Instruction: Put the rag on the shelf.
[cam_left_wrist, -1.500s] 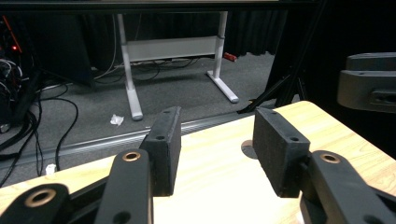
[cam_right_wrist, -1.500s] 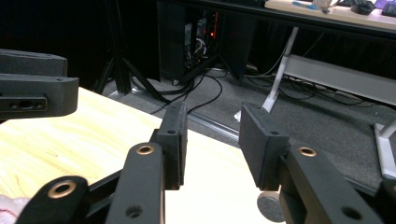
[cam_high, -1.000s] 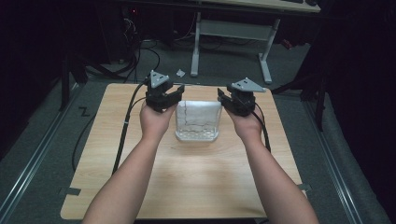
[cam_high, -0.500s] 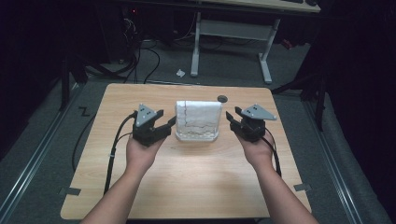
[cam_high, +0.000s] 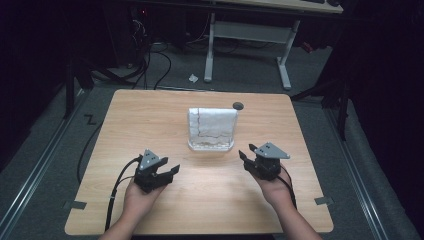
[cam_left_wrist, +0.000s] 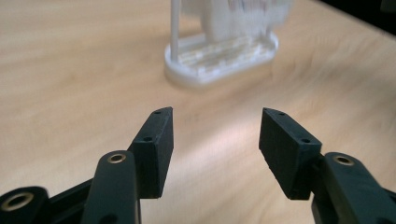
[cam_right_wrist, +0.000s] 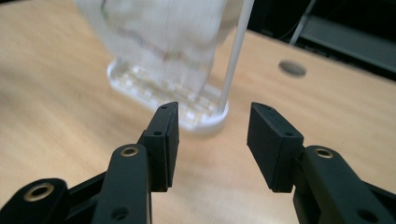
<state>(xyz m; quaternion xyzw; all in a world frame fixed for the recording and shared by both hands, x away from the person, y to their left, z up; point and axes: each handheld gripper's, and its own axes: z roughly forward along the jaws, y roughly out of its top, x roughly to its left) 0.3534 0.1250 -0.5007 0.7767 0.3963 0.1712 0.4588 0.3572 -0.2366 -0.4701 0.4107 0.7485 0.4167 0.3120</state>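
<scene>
White rack (cam_high: 211, 130) stands on the table (cam_high: 150, 120); each hand-held gripper gapes wide, empty.

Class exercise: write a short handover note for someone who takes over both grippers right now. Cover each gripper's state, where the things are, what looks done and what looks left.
Left gripper: open, holding nothing, above the near left of the table.
Right gripper: open, holding nothing, near right, just short of the rack.
White rack: stands mid-table with a white cloth draped over it; neither gripper touches it.
Done: the cloth seems hung, and both grippers have pulled back from the rack over the last second.
Left: probably nothing but a check that the cloth sits evenly; I cannot tell its far side.
</scene>
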